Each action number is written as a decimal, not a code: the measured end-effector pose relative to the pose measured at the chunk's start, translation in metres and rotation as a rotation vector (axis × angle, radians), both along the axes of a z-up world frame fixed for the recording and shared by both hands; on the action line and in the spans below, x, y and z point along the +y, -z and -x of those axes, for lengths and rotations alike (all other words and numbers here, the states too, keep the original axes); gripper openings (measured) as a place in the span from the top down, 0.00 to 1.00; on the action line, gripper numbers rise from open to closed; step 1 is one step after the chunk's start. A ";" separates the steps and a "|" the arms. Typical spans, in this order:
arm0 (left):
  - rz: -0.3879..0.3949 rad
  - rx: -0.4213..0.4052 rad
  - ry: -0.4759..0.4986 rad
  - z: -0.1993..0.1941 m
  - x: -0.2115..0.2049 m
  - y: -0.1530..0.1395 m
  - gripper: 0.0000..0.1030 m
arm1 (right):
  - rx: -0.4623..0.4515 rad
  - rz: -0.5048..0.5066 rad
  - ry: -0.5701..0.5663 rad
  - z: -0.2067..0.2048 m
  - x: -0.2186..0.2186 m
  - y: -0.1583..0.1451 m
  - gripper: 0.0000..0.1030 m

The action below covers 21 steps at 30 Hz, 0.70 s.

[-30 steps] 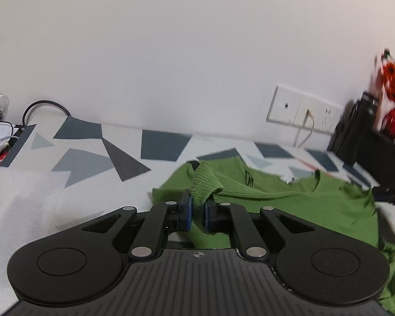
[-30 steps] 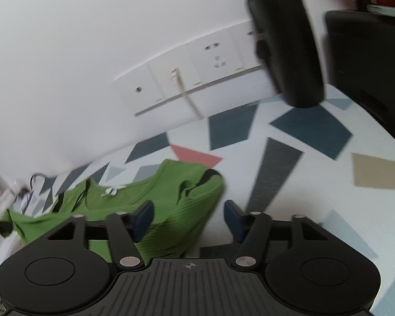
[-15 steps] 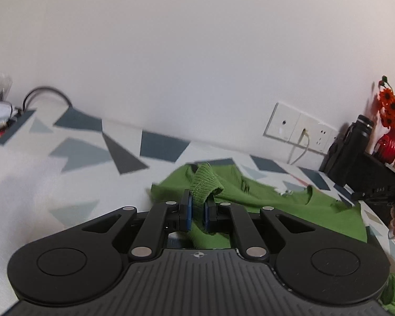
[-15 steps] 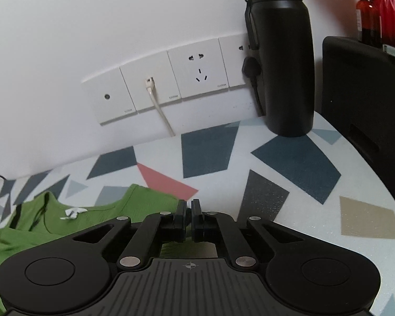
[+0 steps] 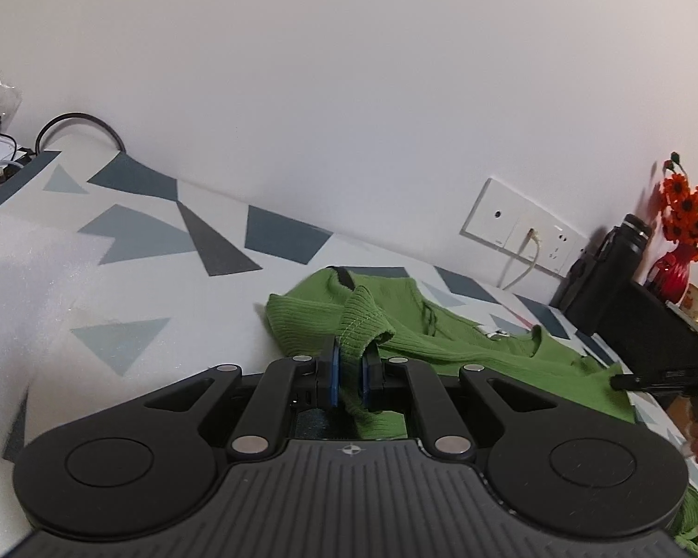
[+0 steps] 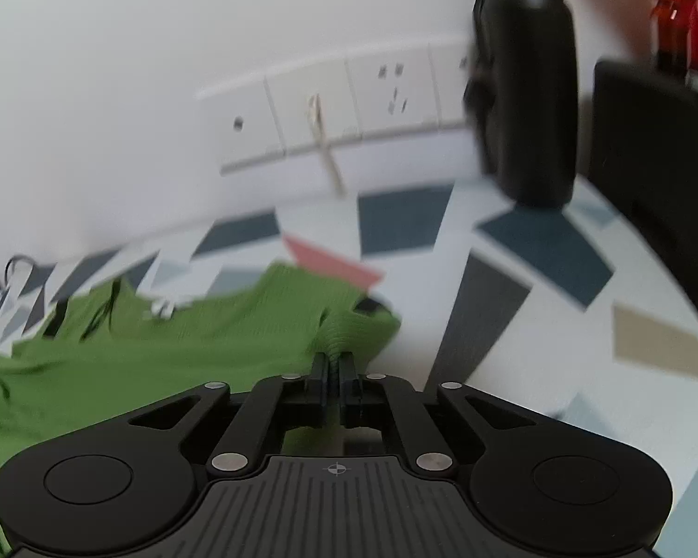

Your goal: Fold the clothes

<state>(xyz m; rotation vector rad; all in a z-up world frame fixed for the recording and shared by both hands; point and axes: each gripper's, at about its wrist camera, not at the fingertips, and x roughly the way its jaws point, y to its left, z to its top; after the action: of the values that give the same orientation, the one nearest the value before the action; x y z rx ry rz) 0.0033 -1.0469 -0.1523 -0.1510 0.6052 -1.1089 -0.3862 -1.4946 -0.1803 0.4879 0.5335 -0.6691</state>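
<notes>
Since a moment ago, your right gripper (image 6: 334, 367) has pulled up a bit of the green top (image 6: 172, 348), and more of the cloth shows in front of it now. Its fingers (image 6: 321, 383) are pressed together on a ridge of the ribbed cloth at the right end of the top. Your left gripper (image 5: 349, 379) pinches a ribbed fold of the green top (image 5: 442, 339) between its blue pads (image 5: 332, 379). The top lies spread out on the worktop (image 5: 153, 260) with the triangle pattern. A black bottle (image 6: 526, 93) stands by the wall sockets (image 6: 330, 107). The right view is blurry. Red flowers (image 5: 688, 209) sit at the far right.
</notes>
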 end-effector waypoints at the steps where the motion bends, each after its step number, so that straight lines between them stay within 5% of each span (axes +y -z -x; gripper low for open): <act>1: 0.008 0.002 0.011 0.001 0.000 -0.001 0.91 | -0.010 0.014 0.010 0.000 -0.001 -0.002 0.97; 10: 0.044 0.052 0.090 0.005 -0.009 0.001 0.91 | 0.030 0.084 0.058 -0.017 -0.023 0.007 0.97; 14: 0.023 0.098 0.087 -0.003 -0.012 0.009 0.91 | 0.087 0.122 0.082 -0.020 -0.021 0.019 0.66; 21: -0.005 0.107 0.091 -0.002 -0.017 0.011 0.91 | 0.153 0.274 -0.123 0.008 0.047 0.002 0.55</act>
<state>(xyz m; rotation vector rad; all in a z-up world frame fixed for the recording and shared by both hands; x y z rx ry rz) 0.0057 -1.0640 -0.1637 -0.1811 0.7157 -1.1925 -0.3947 -1.4472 -0.1823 0.1456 0.6006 -0.6526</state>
